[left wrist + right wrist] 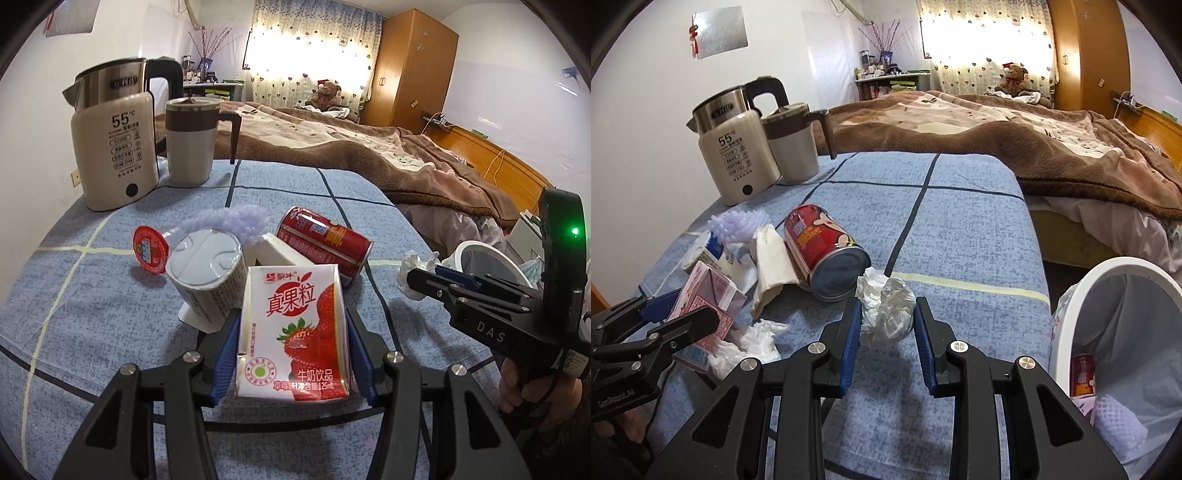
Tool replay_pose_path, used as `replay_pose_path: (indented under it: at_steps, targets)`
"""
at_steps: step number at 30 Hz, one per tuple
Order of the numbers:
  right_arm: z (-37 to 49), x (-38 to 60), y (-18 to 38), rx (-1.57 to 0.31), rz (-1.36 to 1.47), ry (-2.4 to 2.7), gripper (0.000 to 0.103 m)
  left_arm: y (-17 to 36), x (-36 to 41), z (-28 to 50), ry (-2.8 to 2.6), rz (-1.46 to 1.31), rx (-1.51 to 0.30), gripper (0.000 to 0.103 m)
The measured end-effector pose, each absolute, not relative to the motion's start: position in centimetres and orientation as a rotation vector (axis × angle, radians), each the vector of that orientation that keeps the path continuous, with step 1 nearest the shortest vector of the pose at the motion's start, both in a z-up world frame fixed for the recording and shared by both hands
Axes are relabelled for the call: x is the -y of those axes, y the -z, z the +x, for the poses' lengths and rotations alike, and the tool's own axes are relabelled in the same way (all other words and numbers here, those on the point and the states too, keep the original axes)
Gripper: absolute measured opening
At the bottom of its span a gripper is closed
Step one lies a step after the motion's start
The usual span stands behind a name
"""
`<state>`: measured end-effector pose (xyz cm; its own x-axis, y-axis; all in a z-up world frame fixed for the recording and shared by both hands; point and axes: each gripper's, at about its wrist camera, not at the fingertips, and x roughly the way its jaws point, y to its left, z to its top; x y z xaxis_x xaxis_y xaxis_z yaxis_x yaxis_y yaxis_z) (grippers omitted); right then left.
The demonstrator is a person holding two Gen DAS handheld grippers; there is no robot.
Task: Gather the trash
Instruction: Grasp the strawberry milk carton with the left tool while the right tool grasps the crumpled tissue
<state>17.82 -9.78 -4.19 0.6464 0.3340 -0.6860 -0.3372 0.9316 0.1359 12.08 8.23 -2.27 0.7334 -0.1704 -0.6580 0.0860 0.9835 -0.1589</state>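
My left gripper [291, 326] is shut on a small strawberry milk carton [295, 317], held upright just above the blue checked tablecloth [92, 314]. Its blue pads press both sides of the carton. My right gripper [886, 314] is shut on a crumpled white tissue [884, 312], near the table's right edge. In the left wrist view the right gripper [424, 275] and its tissue [413, 260] show at the right. On the cloth lie a red can [823, 251], a tipped yoghurt cup [207, 273], a red-lidded small cup [149, 249], a purple foam net [229, 221], a white wrapper [772, 258] and another tissue [753, 339].
A white bin [1123, 273] with a liner stands beside the table at the right, holding a red can and foam net. A kettle [114, 147] and a lidded mug [192, 144] stand at the back left. A bed with a brown blanket [997, 129] lies behind.
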Motion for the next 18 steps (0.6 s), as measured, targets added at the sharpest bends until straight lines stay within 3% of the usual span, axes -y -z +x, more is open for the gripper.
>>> replay_pose_path:
  at_steps: [18]
  targets:
    - [13.4, 14.8, -0.4, -0.66, 0.064, -0.31, 0.03, -1.7, -3.2, 10.9, 0.232, -0.067, -0.646, 0.056]
